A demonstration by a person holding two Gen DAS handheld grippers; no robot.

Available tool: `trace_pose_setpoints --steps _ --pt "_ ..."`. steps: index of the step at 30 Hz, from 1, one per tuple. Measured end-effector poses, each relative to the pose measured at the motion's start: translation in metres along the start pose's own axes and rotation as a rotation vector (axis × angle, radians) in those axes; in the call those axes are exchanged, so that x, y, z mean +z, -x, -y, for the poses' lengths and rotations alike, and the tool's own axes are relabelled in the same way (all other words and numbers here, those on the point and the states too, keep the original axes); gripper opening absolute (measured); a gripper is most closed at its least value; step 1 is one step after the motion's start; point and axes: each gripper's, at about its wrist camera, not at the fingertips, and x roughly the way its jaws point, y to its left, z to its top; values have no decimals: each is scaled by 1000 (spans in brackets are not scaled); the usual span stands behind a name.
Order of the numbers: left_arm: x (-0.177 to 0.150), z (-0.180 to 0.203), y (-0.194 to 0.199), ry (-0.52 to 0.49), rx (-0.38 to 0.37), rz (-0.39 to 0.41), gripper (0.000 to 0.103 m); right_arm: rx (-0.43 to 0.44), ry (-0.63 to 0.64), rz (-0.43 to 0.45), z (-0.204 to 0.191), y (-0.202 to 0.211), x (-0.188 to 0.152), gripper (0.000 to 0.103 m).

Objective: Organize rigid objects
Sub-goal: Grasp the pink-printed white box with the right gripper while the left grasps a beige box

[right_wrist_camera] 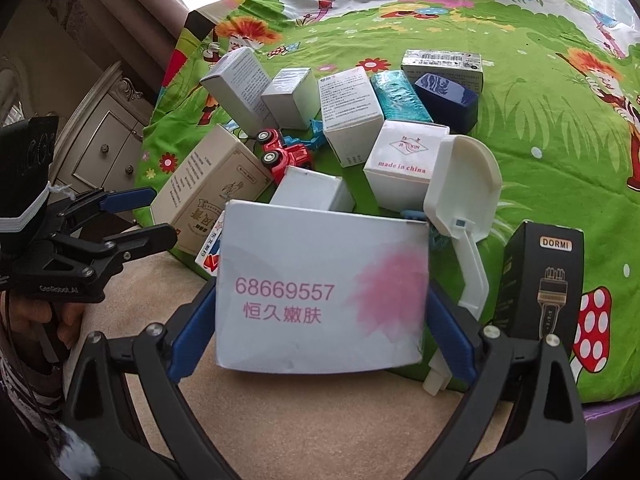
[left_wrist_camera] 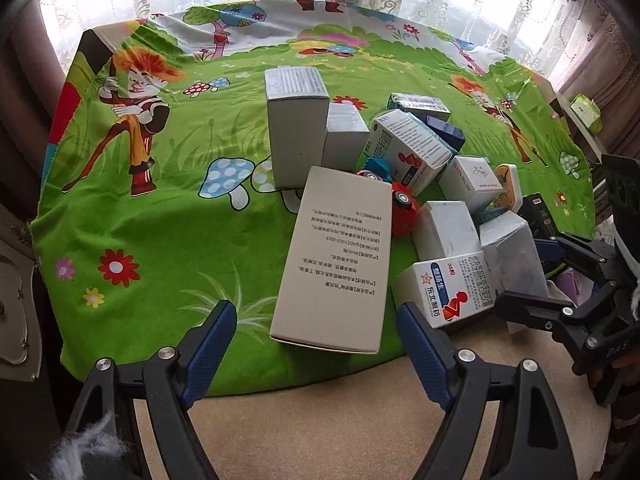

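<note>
Right gripper (right_wrist_camera: 320, 308): blue pads pinching a white box (right_wrist_camera: 322, 292), lower centre of the right wrist view, long axis across the frame, pink digits and a pink smudge on its face. Left gripper (left_wrist_camera: 318, 334): jaws spread, nothing pinched; a beige box (left_wrist_camera: 336, 258) lies just beyond, long axis running up-frame, printed text inverted.
</note>
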Motion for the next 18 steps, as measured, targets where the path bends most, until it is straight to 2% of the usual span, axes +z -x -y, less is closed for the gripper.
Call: trace_pose_setpoints --steps 2,3,9,18 --pt "1 1 -7 -10 7 -21 61 -7 7 5 -1 1 -1 96" --pt "1 2 -11 -13 -2 -34 57 -15 13 10 -2 2 -1 96" --pt "-9 -1 -3 10 0 -3 53 -76 68 64 -16 12 -11 95" --pt "-37 -19 32 167 -21 108 52 -223 139 207 -42 48 -34 95"
